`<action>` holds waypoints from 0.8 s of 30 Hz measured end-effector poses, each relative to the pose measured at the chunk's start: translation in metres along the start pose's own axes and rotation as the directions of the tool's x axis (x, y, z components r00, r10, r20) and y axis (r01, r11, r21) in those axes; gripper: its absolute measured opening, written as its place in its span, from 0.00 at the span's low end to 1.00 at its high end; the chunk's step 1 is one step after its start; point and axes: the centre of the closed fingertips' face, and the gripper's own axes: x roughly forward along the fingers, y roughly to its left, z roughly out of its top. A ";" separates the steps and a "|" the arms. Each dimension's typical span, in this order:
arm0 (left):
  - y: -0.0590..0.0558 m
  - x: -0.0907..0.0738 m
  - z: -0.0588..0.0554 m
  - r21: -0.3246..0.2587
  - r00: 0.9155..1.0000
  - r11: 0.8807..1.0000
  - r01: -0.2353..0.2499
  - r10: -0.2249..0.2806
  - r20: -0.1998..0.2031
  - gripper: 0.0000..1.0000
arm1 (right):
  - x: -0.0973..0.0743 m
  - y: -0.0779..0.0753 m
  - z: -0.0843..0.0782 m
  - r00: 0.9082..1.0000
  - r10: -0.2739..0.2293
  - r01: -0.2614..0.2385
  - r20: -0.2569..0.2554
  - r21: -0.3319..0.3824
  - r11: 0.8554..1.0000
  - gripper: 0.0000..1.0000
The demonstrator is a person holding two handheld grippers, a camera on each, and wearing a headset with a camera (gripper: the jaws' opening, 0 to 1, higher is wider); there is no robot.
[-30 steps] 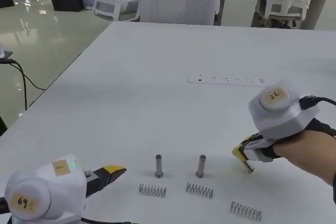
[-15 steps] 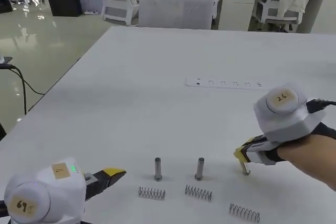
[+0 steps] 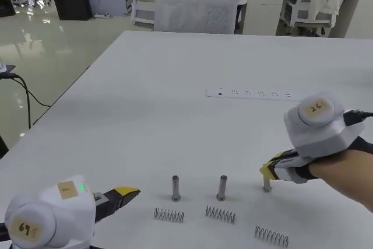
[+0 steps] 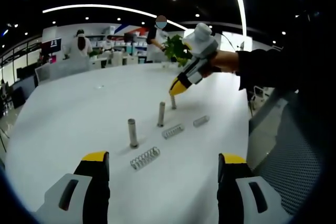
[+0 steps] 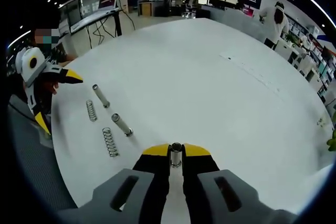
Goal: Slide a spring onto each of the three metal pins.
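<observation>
The white table (image 3: 175, 80) runs long through an open office, with chairs at its far edge and a power strip (image 3: 250, 93) lying flat across it.

In the head view, the left pin (image 3: 175, 188) and the middle pin (image 3: 222, 187) stand upright close to me. Just in front of them lie the left spring (image 3: 169, 215) and the middle spring (image 3: 220, 214). My right gripper (image 3: 267, 173) is clamped on the third pin (image 3: 267, 186) and holds it upright in line with the other two. I judge that I am setting it there to finish the row, though I cannot tell whether its foot touches the table. The right spring (image 3: 271, 236) lies nearer me. My left gripper (image 3: 127, 191) hovers low to the left, clear of the row.

In the left gripper view, my left gripper (image 4: 163, 162) has its jaws wide apart with nothing between them. It is aimed down the line of pins and springs, probably ready for the nearest spring.

In the right gripper view, my right gripper (image 5: 176, 151) has its jaws closed tight against the third pin (image 5: 176, 147), gripping high so the shaft hangs plumb. No spring is on a pin yet.
</observation>
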 end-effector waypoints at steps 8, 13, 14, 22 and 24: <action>0.000 0.000 0.000 -0.001 1.000 1.000 0.000 0.000 -0.003 0.82 | -0.001 0.000 -0.001 1.000 0.000 0.000 0.007 0.006 1.000 0.05; 0.000 0.001 0.000 0.000 1.000 1.000 0.000 0.000 -0.004 0.82 | -0.001 0.000 -0.001 1.000 0.004 -0.004 0.011 0.017 1.000 0.05; 0.000 0.001 0.000 0.000 1.000 1.000 0.000 0.000 -0.004 0.82 | -0.001 0.000 -0.001 1.000 0.004 -0.005 0.011 0.017 1.000 0.05; -0.001 0.001 -0.001 0.001 1.000 1.000 0.002 -0.002 -0.007 0.82 | -0.002 0.000 -0.002 1.000 0.011 -0.012 0.016 0.025 1.000 0.05; -0.001 0.002 -0.001 0.002 1.000 1.000 0.002 -0.002 -0.007 0.82 | -0.002 0.000 -0.002 1.000 0.013 -0.013 0.018 0.021 1.000 0.05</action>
